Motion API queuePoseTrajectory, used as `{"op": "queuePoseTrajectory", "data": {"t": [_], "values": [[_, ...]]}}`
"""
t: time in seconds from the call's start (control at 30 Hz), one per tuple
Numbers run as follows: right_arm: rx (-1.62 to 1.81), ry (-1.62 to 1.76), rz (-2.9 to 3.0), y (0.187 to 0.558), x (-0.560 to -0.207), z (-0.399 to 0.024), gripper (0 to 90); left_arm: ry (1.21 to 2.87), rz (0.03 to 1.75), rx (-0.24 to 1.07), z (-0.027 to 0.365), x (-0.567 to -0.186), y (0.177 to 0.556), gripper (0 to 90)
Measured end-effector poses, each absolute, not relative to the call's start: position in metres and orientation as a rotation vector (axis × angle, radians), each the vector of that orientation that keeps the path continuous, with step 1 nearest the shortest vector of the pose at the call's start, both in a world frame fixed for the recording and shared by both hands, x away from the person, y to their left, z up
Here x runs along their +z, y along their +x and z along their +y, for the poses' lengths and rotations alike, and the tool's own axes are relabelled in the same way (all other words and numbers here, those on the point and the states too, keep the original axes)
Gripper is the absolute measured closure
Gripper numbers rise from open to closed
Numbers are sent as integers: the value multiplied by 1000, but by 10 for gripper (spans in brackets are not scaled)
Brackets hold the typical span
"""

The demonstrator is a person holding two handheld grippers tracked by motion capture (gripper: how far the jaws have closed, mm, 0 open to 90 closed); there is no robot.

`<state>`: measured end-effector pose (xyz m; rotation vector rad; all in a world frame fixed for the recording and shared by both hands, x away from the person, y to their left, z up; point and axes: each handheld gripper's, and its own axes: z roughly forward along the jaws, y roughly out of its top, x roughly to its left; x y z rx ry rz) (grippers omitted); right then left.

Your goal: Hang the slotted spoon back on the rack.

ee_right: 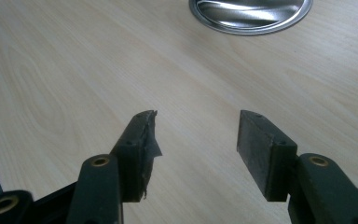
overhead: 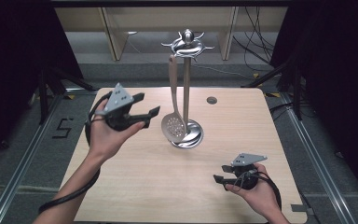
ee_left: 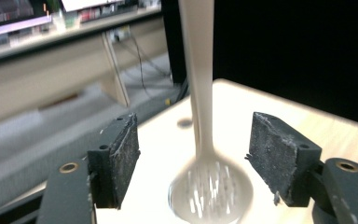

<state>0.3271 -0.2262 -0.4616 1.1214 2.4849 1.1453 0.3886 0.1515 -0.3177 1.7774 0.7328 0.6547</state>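
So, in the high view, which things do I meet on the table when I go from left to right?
Left claw → slotted spoon, hanging on the rack → utensil rack on its round base → right claw.

Wooden table (overhead: 135,186), steel stand (overhead: 192,135)

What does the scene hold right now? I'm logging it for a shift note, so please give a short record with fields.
surface: light wooden table
stand: metal utensil stand, upright, round base on the table
utensil: slotted spoon hanging from the stand's top ring
left tool: jaws open, raised beside the spoon, nothing between them pressed
right tool: jaws open, low over the table, holding nothing
spoon in left gripper view: ahead, between the open jaws, not gripped
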Motion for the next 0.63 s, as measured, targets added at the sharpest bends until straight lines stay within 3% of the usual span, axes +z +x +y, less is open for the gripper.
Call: {"op": "queuePoseTrajectory", "data": {"t": [0.33, 0.4, 0.47, 0.63], "values": [[1146, 1115, 2476, 329, -462, -227, 473, 1928, 848, 599, 213, -437, 357, 382], [1146, 1118, 2481, 328, -462, -226, 474, 1974, 897, 537, 217, -454, 348, 391], [1146, 1114, 2481, 328, -462, -226, 473, 1971, 944, 472, 220, -460, 338, 394], [1153, 1114, 2472, 329, -463, -228, 471, 1930, 954, 507, 225, -452, 337, 393]]}}
